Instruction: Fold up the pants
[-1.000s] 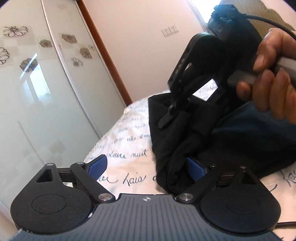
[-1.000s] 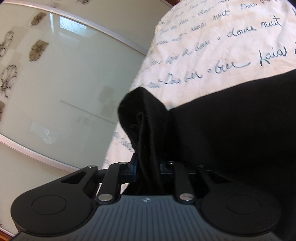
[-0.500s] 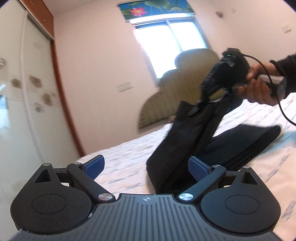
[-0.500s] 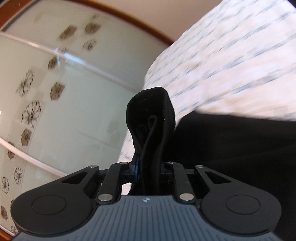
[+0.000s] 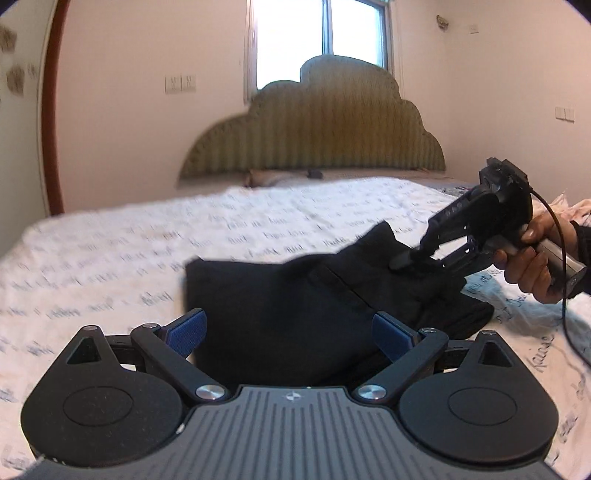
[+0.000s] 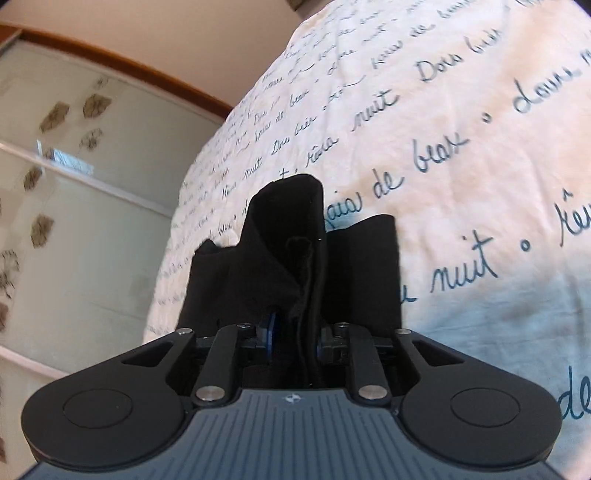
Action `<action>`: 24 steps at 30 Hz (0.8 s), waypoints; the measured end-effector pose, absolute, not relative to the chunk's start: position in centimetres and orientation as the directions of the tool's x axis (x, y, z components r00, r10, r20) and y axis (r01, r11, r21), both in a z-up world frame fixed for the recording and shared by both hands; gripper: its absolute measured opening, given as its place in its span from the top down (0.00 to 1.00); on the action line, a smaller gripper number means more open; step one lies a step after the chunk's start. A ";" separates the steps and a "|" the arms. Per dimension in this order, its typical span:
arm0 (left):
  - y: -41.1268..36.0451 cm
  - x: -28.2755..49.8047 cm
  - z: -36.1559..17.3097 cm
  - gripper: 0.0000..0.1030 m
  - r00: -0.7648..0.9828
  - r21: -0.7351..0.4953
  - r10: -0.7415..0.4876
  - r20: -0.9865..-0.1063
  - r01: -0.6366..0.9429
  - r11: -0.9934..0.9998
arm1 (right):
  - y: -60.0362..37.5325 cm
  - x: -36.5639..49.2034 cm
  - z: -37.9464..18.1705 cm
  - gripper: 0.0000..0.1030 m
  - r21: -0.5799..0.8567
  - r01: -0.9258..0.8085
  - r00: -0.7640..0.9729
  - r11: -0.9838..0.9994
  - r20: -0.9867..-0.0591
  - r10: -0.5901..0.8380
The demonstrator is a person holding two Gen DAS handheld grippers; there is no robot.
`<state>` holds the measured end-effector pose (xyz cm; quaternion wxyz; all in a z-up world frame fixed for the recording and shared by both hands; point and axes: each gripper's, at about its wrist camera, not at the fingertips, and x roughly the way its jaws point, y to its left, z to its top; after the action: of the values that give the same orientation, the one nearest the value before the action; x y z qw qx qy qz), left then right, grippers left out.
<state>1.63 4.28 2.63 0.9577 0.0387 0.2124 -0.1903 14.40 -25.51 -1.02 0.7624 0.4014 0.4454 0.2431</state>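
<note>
Pants (image 5: 295, 295), black, lie in a folded heap on the white bed sheet (image 5: 110, 258) w/ blue writing, just in front of the left gripper (image 5: 288, 332). Its blue pads sit wide apart w/ nothing between them; the cloth lies under the gap. The right gripper (image 6: 293, 332) is pinched tight on a bunch of the pants' edge, and the cloth sticks up past its tips. In the left view, a hand (image 5: 532, 258) holds that gripper at the right end of the pants, w/ a black cable (image 5: 563, 302) hanging down. A green headboard (image 5: 317, 129) and window (image 5: 321, 33) stand far behind. Glass closet doors (image 6: 74, 203) are past the bed's left edge. Lots of bare sheet lies left of and behind the pants.
</note>
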 end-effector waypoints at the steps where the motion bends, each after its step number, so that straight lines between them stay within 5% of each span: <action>1: 4.0 2.3 2.3 0.06 0.820 -0.028 -0.355 -0.450 0.384 0.923 | -26.3 14.1 -1.1 0.80 0.838 0.005 0.507 0.545 -0.472 0.721; 8: 3.9 4.0 -0.2 0.04 0.776 -0.102 -0.356 -0.521 0.357 0.929 | -28.5 11.2 1.5 0.79 0.884 -0.062 0.566 0.464 -0.352 0.746; 14: 4.5 3.0 -0.3 0.03 0.800 -0.117 -0.358 -0.481 0.346 0.931 | -24.6 10.9 0.7 0.77 0.732 -0.067 0.440 0.678 -0.588 0.678; 24: 5.1 2.7 0.0 0.03 0.807 -0.164 -0.357 -0.471 0.318 0.934 | -24.5 10.4 0.0 0.75 0.773 -0.082 0.405 0.628 -0.550 0.730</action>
<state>2.72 5.14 -0.05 0.9496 -0.0388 0.2552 -0.1776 10.40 -24.54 -0.01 0.7662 0.3398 0.4766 0.2652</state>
